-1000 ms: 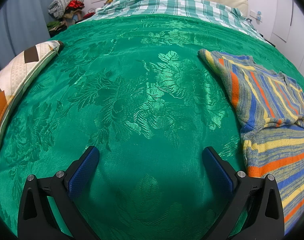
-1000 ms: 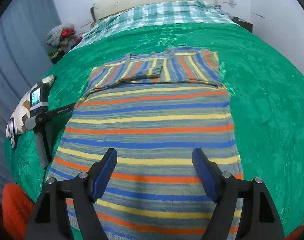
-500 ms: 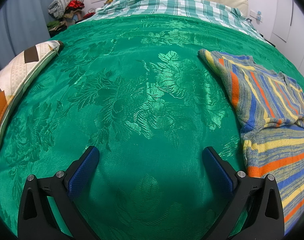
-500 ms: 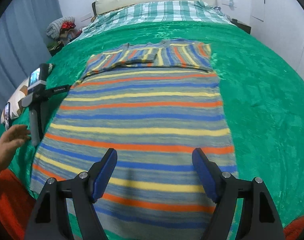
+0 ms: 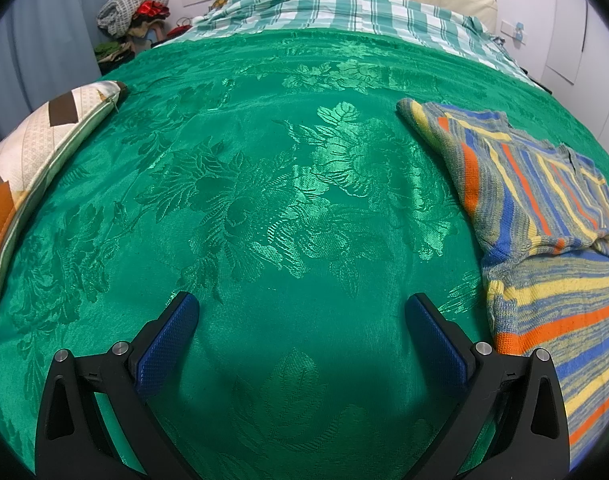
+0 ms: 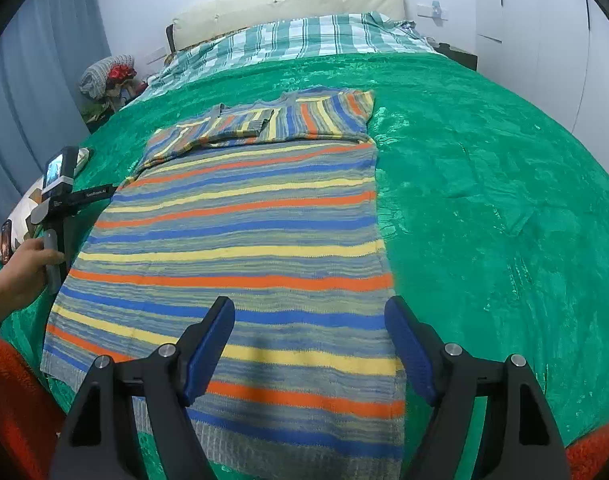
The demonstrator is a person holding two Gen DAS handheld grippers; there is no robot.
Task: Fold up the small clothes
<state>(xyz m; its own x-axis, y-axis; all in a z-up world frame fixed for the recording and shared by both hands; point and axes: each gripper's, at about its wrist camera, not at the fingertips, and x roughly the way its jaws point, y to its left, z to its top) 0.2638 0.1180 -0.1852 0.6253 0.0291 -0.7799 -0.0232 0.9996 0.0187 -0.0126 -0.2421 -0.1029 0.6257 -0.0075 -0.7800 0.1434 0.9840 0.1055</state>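
A striped knit sweater in blue, orange, yellow and grey lies flat on the green bedspread, its sleeves folded across the chest at the far end. My right gripper hovers open over the sweater's right hem area, nothing between its blue pads. In the left wrist view the same sweater lies at the right edge, and my left gripper stands open above bare bedspread to the sweater's left. A hand holds that left gripper's handle beside the sweater.
A patterned cushion lies at the bed's left edge. A green plaid sheet and cream headboard pillow are at the far end. A pile of clothes sits by the blue curtain. Orange fabric shows at the near edge.
My right gripper has drawn back toward the sweater's hem and shifted right, so more of the sweater shows. A hand has come onto the left gripper's handle. The left gripper has stayed still.
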